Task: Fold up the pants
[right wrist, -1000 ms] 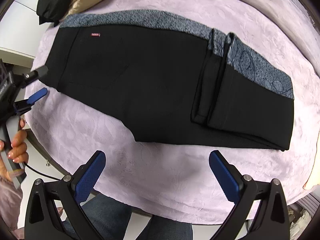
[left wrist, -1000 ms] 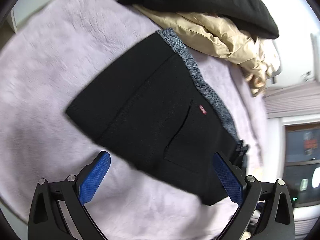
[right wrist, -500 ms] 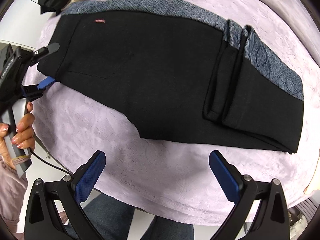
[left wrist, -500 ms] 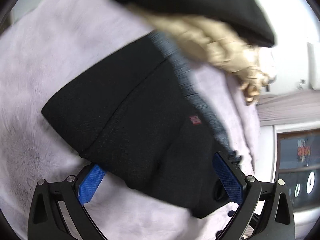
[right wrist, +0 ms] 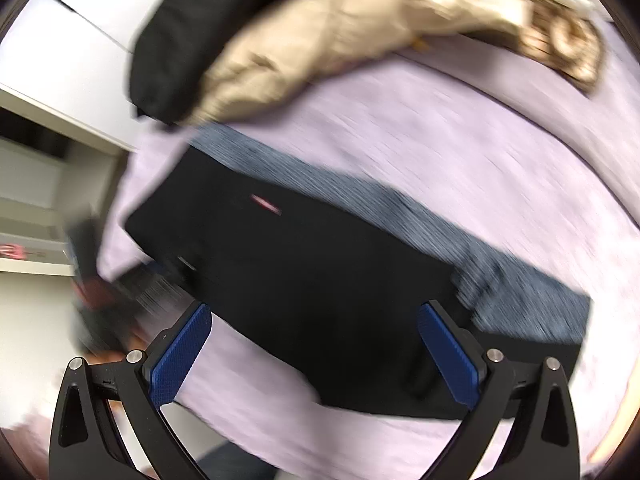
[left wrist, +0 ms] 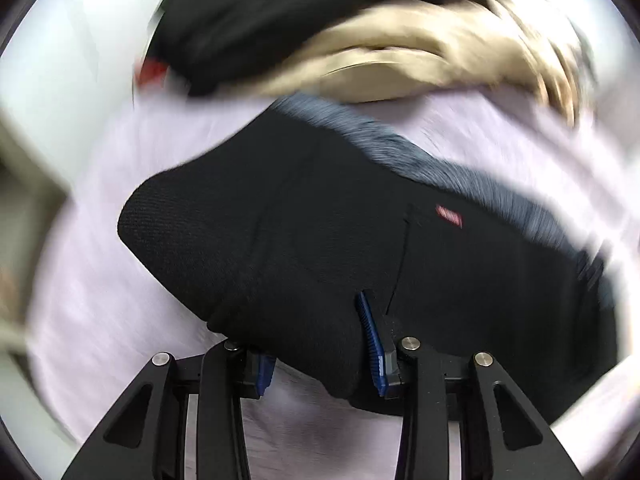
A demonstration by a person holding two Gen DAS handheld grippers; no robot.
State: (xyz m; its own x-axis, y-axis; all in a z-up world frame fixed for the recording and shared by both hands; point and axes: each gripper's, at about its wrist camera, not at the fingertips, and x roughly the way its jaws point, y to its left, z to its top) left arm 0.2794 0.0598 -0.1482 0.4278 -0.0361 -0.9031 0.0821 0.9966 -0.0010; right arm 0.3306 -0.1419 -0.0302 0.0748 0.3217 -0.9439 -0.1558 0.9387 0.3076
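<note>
The black pants [left wrist: 320, 216] with a grey patterned side stripe and a small red tag lie folded on a lilac blanket [left wrist: 120, 320]. My left gripper [left wrist: 320, 352] is shut on the near edge of the pants, with a bunch of black cloth between its blue pads. In the right wrist view the pants [right wrist: 320, 280] lie across the middle. My right gripper [right wrist: 320, 352] is open and empty, its blue pads over the pants' near edge. The left gripper [right wrist: 120, 300] shows as a blur at the pants' left end.
A black garment [left wrist: 300, 12] and a beige jacket [left wrist: 420, 60] are piled just beyond the pants; both also show in the right wrist view, beige jacket [right wrist: 320, 40]. White furniture [right wrist: 60, 60] stands at the left. The blanket's near edge [right wrist: 280, 420] is close below my right gripper.
My left gripper has moved onto the pants' edge and closed on it. My right gripper has moved in towards the pants and stays open. Both views are now motion-blurred.
</note>
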